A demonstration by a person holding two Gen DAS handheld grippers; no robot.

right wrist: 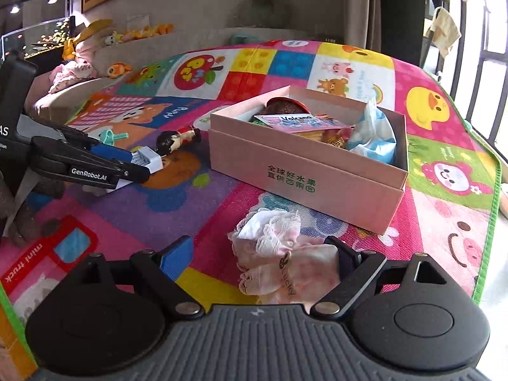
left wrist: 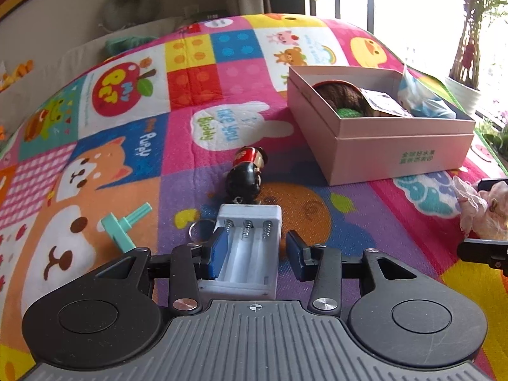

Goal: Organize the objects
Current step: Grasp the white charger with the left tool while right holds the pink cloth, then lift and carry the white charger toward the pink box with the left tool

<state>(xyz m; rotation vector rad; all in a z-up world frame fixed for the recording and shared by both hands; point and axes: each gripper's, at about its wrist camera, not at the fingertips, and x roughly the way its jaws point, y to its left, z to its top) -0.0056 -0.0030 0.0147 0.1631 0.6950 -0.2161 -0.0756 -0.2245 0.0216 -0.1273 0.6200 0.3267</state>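
Left claw (left wrist: pixel 254 250): my jaws stand part open around the white battery holder (left wrist: pixel 246 247). One blue pad looks to be against its side, the other stands a little clear, so I judge I have no firm grip on it.
Right claw (right wrist: pixel 263 260): my jaws are wide apart over the pink baby socks (right wrist: pixel 279 263). The socks lie loose on the mat between the pads, against one finger only, and nothing is pinched.
Just beyond the left claw: a small doll keychain (left wrist: pixel 247 171) lies on the mat, touching the far end of the battery holder, with its metal ring (left wrist: pixel 198 228) beside my left pad.
Off to the left: a mint green plastic piece (left wrist: pixel 122 225) lies alone on the mat.
Further out: the pink box (right wrist: pixel 304 171) sits open on the play mat (left wrist: pixel 197 73), near both claws. It already holds a brown knitted thing, a printed packet and a blue and white bag.
Done so far: by my reckoning, several things are already in the box.
Left to do: the battery holder, the socks, the keychain and the green piece are all outside it.
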